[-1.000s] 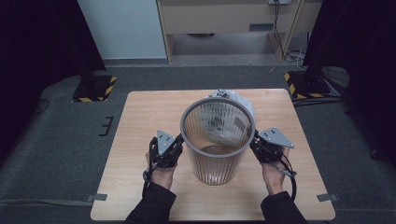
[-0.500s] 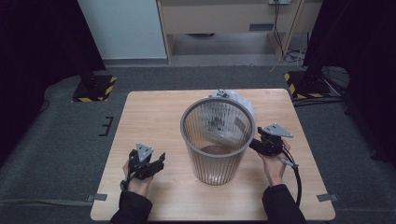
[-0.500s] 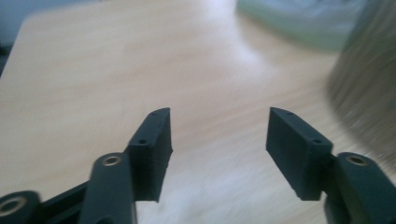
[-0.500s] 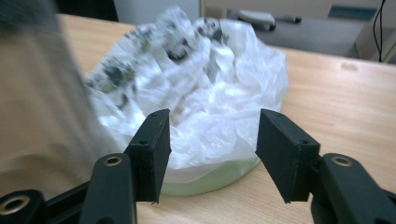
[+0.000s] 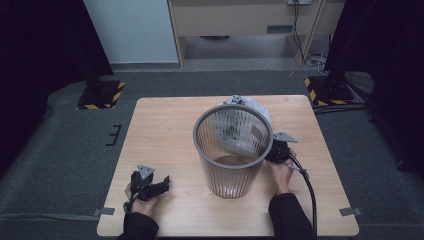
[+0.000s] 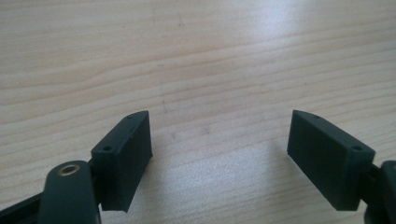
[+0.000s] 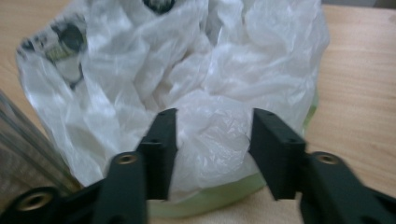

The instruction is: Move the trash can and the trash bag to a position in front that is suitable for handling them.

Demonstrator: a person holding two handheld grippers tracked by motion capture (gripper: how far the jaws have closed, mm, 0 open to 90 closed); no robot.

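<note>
White plastic bag [image 7: 187, 88] sits crumpled on table [image 5: 165, 130] at far side, just behind ribbed bin [image 5: 232, 150], pale green edge showing at its base. Right gripper [image 7: 212, 154] aimed at bag; jaws have just been closing, bulge of film between them, pads not yet pressing. Left gripper [image 5: 152, 184] low over bare wood near front-left, well apart from bin; jaws have just been opening, wide, nothing between them.

Risks, judged: thin film may slip from shallow pinch; bag may tear if tugged against bin; bin unsteadied, may tip when nudged.
</note>
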